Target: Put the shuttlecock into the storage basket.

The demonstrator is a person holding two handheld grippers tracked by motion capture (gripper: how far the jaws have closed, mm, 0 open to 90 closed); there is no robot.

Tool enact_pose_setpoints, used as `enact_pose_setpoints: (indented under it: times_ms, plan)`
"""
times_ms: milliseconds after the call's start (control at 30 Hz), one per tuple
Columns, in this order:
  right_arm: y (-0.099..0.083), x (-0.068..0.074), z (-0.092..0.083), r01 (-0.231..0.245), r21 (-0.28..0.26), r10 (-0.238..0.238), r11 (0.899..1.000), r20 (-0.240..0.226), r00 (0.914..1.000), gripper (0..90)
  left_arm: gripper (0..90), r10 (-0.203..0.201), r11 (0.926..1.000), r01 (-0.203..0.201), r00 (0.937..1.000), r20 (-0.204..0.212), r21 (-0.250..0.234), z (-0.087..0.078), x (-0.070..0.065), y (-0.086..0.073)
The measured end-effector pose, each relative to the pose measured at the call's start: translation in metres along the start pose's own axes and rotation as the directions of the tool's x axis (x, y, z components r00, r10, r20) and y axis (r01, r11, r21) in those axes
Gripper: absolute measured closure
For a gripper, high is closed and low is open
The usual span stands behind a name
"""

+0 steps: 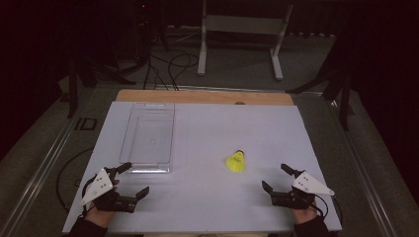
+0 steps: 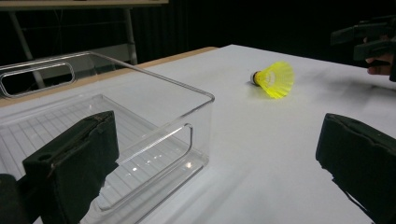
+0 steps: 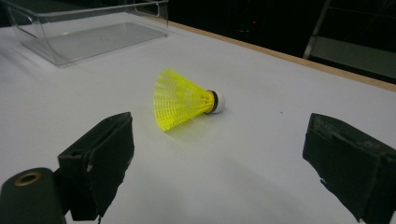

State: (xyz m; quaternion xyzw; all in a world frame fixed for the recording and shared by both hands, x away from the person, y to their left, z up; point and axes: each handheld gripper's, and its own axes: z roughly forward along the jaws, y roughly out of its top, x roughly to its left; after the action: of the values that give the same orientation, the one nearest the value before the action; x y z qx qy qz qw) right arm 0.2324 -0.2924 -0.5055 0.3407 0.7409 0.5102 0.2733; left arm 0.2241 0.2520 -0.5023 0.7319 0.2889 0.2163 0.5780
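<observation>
On a white table top (image 1: 207,197), a yellow shuttlecock (image 1: 236,162) lies on its side, its small white cork end turned toward the far edge and its mesh skirt flaring toward the person. To its left, well apart from it, stands a clear plastic bin (image 1: 148,136), long and shallow, with cut-out handles in its end walls and nothing inside.

The right gripper (image 1: 277,178) rests near the table's front edge, just to the right of the shuttlecock and a little nearer the person; its two black jaws stand wide apart with nothing between them. In the right gripper view the shuttlecock (image 3: 184,100) lies ahead of those jaws, not touched by either.

The left gripper (image 1: 134,178) sits at the bin's near end, to the left of the shuttlecock and well apart from it, jaws likewise spread wide and holding nothing. In the left gripper view one jaw stands in front of the bin's corner (image 2: 154,126), whether touching it cannot be told, and the shuttlecock (image 2: 274,79) lies beyond on the bare surface.
</observation>
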Motion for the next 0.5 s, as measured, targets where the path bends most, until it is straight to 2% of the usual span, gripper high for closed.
enact_pose_setpoints:
  times_ms: [200,267,500]
  plan:
    - [-0.0024,0.0000,0.0006,-0.002,0.003,0.002,1.000,0.003,1.0000,8.8,0.0,0.011,0.9995,-0.012,0.9999,0.013,0.031,0.0019,-0.0006,-0.0003]
    - [-0.0028,0.0006,0.0009,0.000,0.005,0.000,1.000,0.005,1.0000,8.8,0.0,0.004,0.9993,-0.004,0.9999,0.015,0.037,0.0023,-0.0004,-0.0002]
    - [-0.0033,0.0010,0.0021,-0.004,0.001,0.004,1.000,-0.007,1.0000,8.8,0.0,0.006,0.9993,-0.007,0.9997,0.023,0.038,0.0030,-0.0014,0.0009]
